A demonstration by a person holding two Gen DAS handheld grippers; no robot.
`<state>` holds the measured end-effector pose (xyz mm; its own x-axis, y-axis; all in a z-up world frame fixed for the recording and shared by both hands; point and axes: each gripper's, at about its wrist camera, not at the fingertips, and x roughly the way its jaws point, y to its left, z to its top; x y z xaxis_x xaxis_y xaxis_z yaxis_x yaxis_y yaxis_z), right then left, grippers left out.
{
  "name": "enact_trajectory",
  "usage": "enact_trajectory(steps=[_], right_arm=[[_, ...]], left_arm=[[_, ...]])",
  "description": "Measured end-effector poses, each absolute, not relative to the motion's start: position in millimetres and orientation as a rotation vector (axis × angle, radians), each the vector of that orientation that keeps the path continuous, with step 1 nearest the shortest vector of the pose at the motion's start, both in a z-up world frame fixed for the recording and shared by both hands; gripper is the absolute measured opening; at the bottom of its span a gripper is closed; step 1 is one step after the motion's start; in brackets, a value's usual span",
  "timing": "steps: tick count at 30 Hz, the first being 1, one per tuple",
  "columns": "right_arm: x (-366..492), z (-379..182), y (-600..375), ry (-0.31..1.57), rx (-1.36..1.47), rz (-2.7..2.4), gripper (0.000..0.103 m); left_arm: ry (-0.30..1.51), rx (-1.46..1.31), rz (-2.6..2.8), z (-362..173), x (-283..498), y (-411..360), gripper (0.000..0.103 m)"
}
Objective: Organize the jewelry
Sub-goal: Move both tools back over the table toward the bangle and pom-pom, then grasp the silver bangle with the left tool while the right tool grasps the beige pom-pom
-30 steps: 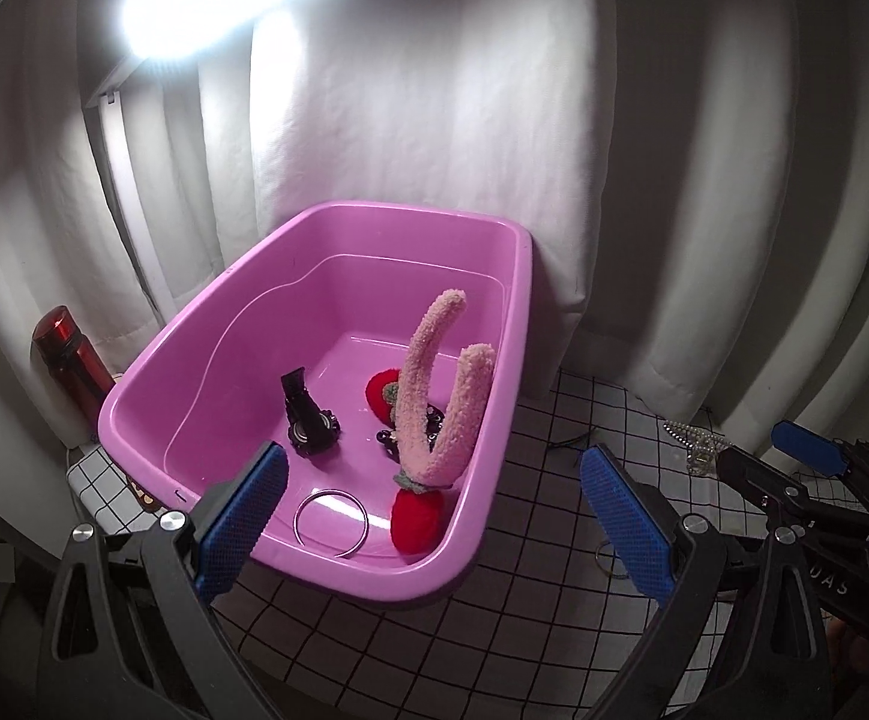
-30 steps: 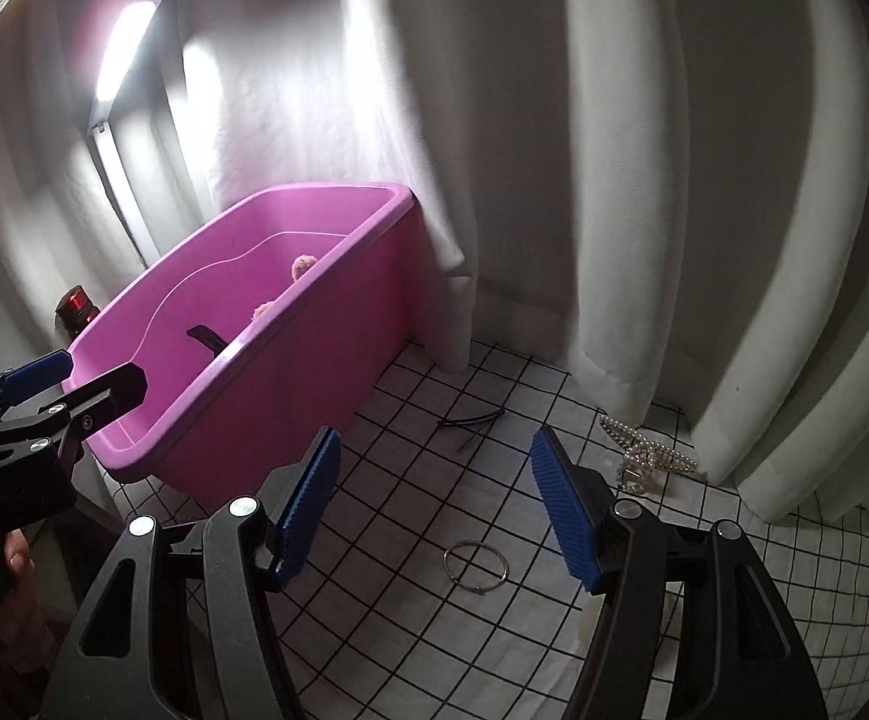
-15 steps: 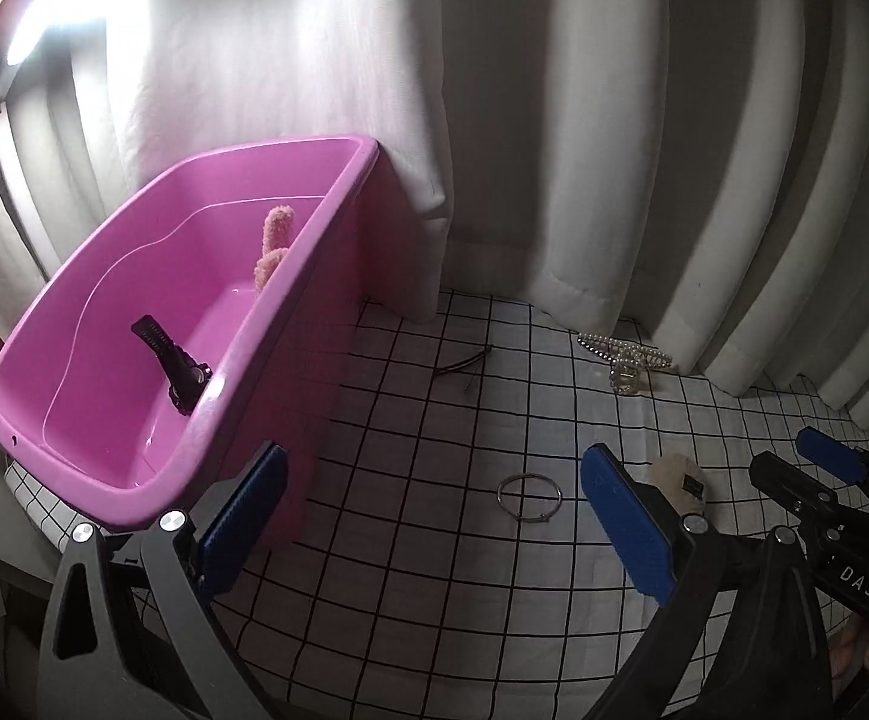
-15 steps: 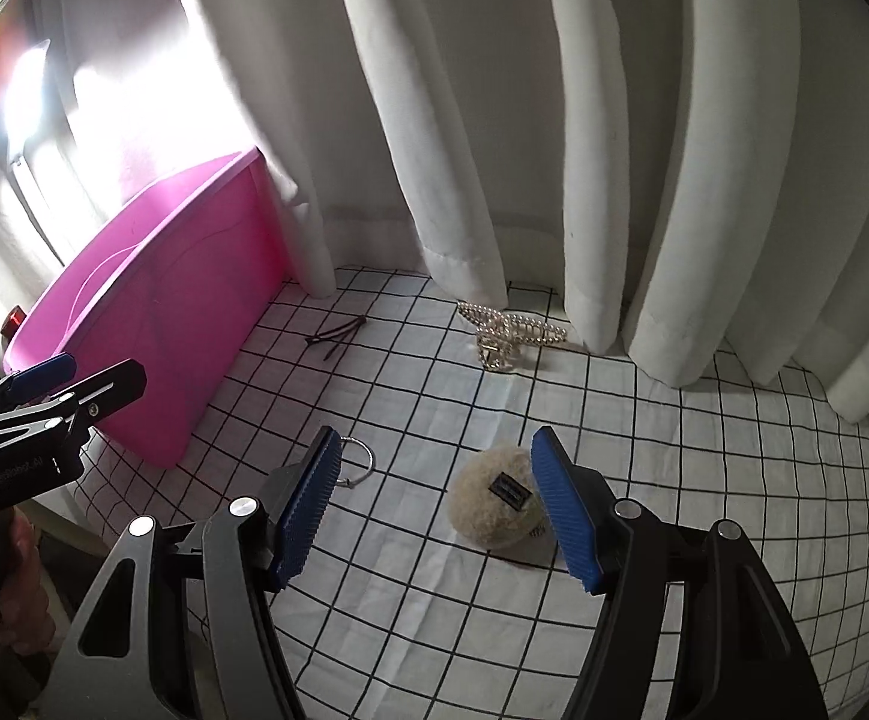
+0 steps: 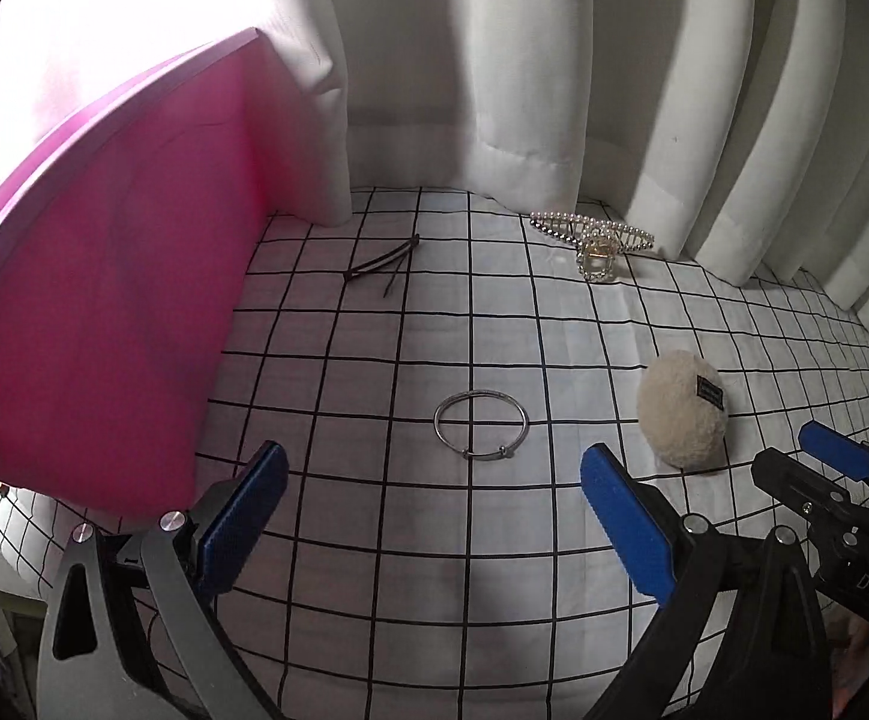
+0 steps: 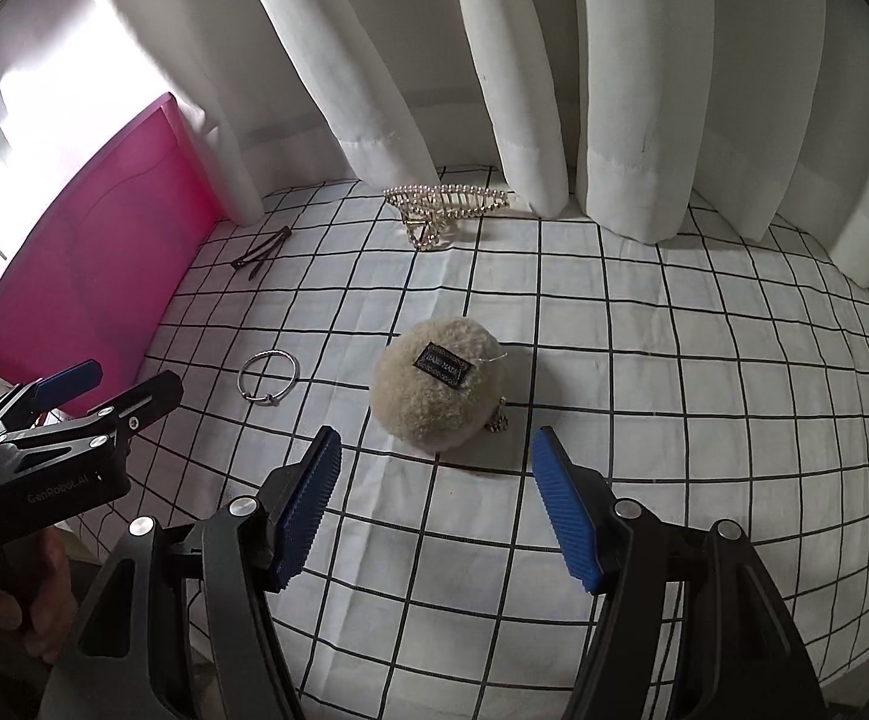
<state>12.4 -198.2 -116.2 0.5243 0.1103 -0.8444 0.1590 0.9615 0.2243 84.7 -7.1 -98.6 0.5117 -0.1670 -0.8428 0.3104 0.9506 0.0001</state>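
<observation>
Bangle (image 5: 481, 425) lies ahead of the gaping left hand-held gripper (image 5: 431, 516). Right hand-held gripper (image 6: 437, 507) (also gaping, empty) faces the pompom (image 6: 437, 396); straddle squarely before clenching.

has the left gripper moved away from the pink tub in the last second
Yes. A second ago the left gripper looked into the pink tub; now the tub sits off to its left, and the gripper points down at the silver bangle on the checked cloth.

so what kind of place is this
Probably a staged home tabletop: a grid-patterned white cloth, white curtains close behind, and a pink bin for accessories like the pearl hair claw.
</observation>
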Motion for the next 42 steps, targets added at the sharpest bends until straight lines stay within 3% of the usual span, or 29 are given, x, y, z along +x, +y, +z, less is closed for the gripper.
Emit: enact_trajectory(steps=[17, 42], right_arm=[[53, -162, -192, 1.052, 0.308, -0.041, 0.063], [77, -185, -184, 1.048, 0.186, -0.137, 0.066]], left_arm=[[1.032, 0.159, -0.316, -150, 115, -23, 0.096], [1.036, 0.167, -0.296, -177, 133, -37, 0.097]])
